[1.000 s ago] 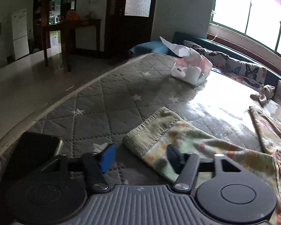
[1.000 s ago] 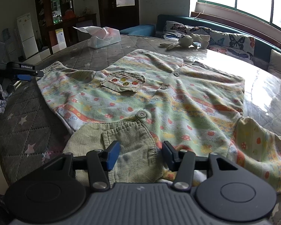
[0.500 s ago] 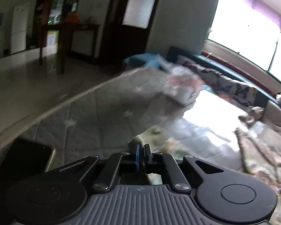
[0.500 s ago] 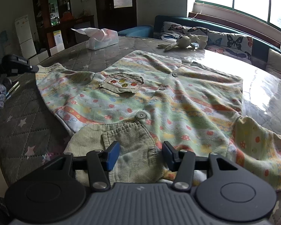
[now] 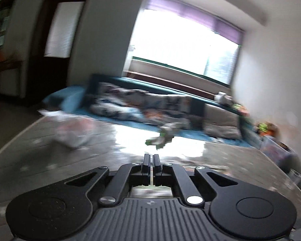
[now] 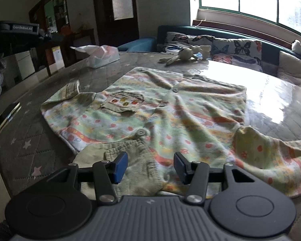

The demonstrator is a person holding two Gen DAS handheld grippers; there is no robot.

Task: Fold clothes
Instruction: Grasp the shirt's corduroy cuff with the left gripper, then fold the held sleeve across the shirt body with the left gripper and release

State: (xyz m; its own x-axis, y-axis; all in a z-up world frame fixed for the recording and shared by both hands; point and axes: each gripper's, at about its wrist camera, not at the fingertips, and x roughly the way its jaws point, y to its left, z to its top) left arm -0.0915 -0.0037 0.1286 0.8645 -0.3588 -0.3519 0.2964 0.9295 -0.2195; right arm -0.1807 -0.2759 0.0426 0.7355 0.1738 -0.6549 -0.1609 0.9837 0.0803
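Note:
A child's patterned shirt (image 6: 170,112) with buttons and a chest pocket lies spread on the quilted bed. Its left sleeve (image 6: 72,89) is folded in, its ribbed cuff lying near the shoulder. My right gripper (image 6: 150,166) is open, hovering over the ribbed collar (image 6: 134,160) at the near edge, touching nothing. My left gripper (image 5: 151,161) has its jaws together; its view is blurred by motion and no cloth is clearly seen between the fingers. Its body shows high at the left in the right wrist view (image 6: 20,28), well above the bed.
A tissue pack (image 6: 102,57) and a plush rabbit (image 6: 182,55) lie at the bed's far side. A phone (image 6: 6,117) lies near the left edge. Butterfly cushions (image 6: 230,50) line the bench under the window.
My left gripper shut on the left sleeve cuff, carried it inward, then rose high and swung right; the sleeve now lies folded in. The right gripper stayed open over the collar.

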